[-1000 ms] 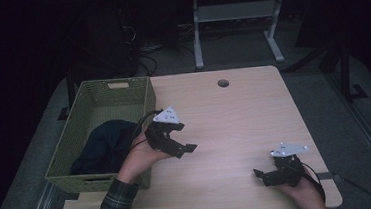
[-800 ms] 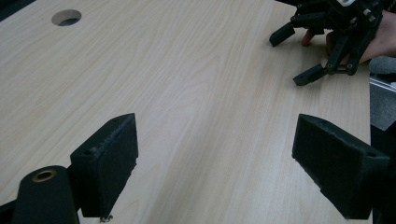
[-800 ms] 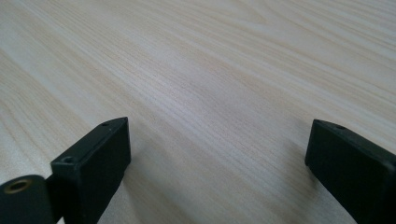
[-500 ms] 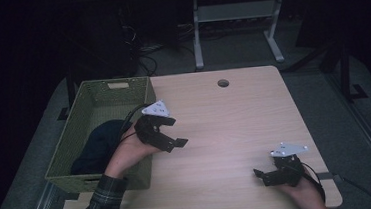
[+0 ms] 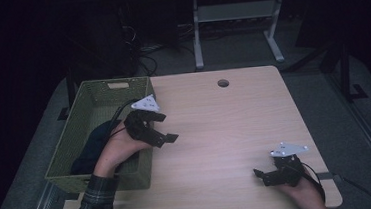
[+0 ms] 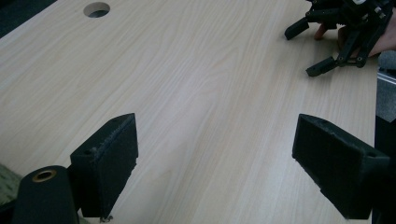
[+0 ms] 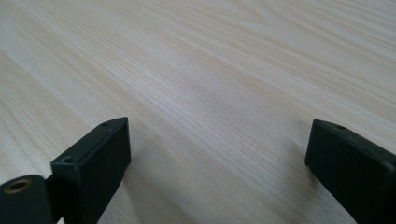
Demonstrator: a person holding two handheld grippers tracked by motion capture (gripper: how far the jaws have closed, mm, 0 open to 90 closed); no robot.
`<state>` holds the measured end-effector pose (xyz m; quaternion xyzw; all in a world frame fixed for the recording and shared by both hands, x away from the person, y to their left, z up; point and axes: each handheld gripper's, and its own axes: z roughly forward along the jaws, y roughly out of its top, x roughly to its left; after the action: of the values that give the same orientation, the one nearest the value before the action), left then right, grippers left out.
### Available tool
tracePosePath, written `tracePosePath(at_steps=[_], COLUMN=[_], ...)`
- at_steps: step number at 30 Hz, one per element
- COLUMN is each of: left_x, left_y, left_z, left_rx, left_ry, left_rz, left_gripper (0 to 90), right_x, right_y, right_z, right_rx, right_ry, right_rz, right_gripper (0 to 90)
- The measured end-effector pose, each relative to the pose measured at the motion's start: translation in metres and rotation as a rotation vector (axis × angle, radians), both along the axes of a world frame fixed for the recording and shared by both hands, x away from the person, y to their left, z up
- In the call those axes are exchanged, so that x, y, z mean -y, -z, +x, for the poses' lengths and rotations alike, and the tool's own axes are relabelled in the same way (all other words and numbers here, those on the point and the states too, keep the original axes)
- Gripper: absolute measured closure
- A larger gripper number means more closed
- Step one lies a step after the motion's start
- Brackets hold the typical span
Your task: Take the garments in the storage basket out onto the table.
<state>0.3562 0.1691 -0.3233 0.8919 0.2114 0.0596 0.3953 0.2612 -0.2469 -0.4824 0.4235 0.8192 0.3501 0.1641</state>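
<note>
Basket [image 5: 90,104], green woven, is set on the table's [image 5: 226,131] left edge; a dark cloth [image 5: 92,147] is seen lying inside it, bunched toward the near end. Table is light wood, with a round cable hole [image 5: 223,83] near the far edge. Left tool [image 5: 161,126] is held above the basket's right rim, jaws pointed out over the table; a grey three-cornered plate is carried on top, and a cable is trailed back into the basket. Jaws are spread wide, nothing gripped, as confirmed in the left gripper view, where bare wood is seen between the pads [image 6: 105,161]. Right tool [image 5: 265,176] is rested low at the table's near right corner, well apart from the basket. Its jaws are likewise released, bare wood between them in the right gripper view.
</note>
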Motion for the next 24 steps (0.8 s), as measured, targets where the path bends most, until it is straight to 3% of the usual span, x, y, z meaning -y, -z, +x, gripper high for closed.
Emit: tracePosePath(at_steps=[14,19,24], left_x=[-0.027,-0.036,-0.045], left_y=[-0.008,-0.012,-0.014], left_z=[0.002,0.000,0.002], left_rx=[0.012,0.009,0.003], left_ry=[-0.045,-0.064,-0.072], left_rz=[0.035,0.027,0.055], left_gripper=[14.3,14.5,14.5], right_x=[0.000,0.000,0.000], right_y=[0.000,0.000,0.000], right_z=[0.000,0.000,0.000], right_rx=[0.000,0.000,0.000], right_ry=[0.000,0.000,0.000], right_rz=[0.000,0.000,0.000], right_gripper=[6.5,6.5,6.5])
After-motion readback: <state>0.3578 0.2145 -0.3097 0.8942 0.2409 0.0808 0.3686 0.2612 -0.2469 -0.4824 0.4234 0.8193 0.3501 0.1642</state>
